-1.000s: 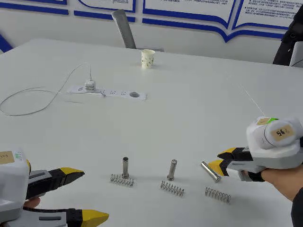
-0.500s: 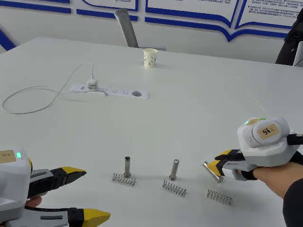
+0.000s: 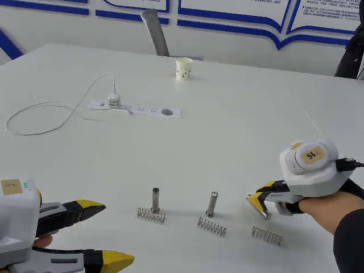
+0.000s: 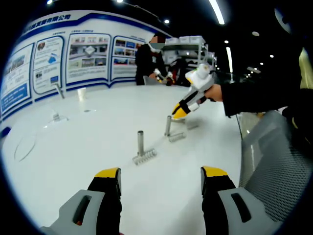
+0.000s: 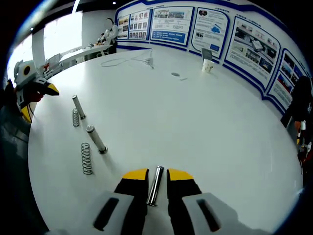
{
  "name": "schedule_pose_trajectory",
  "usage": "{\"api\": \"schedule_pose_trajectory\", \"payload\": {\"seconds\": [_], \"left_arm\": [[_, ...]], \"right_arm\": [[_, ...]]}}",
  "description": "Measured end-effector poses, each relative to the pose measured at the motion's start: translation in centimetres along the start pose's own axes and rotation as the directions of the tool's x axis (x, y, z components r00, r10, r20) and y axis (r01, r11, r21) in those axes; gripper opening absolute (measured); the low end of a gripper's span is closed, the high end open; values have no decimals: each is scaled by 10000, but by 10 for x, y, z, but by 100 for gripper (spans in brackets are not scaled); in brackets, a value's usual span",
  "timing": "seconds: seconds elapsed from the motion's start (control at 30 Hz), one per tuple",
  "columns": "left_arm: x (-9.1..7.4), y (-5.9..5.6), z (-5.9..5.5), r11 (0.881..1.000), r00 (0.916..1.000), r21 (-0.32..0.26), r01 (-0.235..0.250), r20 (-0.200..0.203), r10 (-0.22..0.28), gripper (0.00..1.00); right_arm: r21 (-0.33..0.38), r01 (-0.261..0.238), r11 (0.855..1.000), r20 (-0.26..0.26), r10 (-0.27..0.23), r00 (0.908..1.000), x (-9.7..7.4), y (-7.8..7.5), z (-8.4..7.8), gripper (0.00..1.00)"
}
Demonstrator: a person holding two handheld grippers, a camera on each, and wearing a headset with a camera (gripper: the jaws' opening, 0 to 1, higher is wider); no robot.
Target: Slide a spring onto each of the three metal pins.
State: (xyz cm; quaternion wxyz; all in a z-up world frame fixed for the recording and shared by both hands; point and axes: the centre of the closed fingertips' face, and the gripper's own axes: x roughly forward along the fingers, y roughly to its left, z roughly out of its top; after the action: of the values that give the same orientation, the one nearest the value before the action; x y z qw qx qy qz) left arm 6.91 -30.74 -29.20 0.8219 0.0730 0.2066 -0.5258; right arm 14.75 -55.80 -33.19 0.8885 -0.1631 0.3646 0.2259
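The right gripper (image 3: 256, 200) has its yellow-tipped jaws clamped on a metal pin (image 5: 155, 185), which slants down from between them; whether its lower end (image 3: 265, 215) touches the white worktop (image 3: 239, 136) cannot be told. Two more pins stand upright near the worktop's near edge: one (image 3: 155, 199) towards the left gripper, the other (image 3: 211, 203) between it and the held pin. Three springs lie on their sides and none is on a pin. The first (image 3: 151, 214) lies at the foot of the left-hand pin, the second (image 3: 212, 226) just nearer the edge than the middle pin, and the third (image 3: 267, 235) under the right gripper, also towards the near edge. The left gripper (image 3: 114, 233) hangs at the near left corner with its jaws wide apart and nothing between them, pointing at the row of pins. Towards the far edge stand a paper cup (image 3: 183, 68) and a power strip (image 3: 142, 109) with a looping white cable (image 3: 45, 108).
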Motion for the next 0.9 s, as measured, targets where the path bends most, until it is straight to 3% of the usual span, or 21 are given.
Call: {"api": "schedule_pose_trajectory", "payload": {"seconds": [0.9], "left_arm": [[1,2,-4,9999,9999,-110,-42,-92,41,67]], "right_arm": [[252,-102,9996,-633,118,9979,16,-5,-7,12]]}}
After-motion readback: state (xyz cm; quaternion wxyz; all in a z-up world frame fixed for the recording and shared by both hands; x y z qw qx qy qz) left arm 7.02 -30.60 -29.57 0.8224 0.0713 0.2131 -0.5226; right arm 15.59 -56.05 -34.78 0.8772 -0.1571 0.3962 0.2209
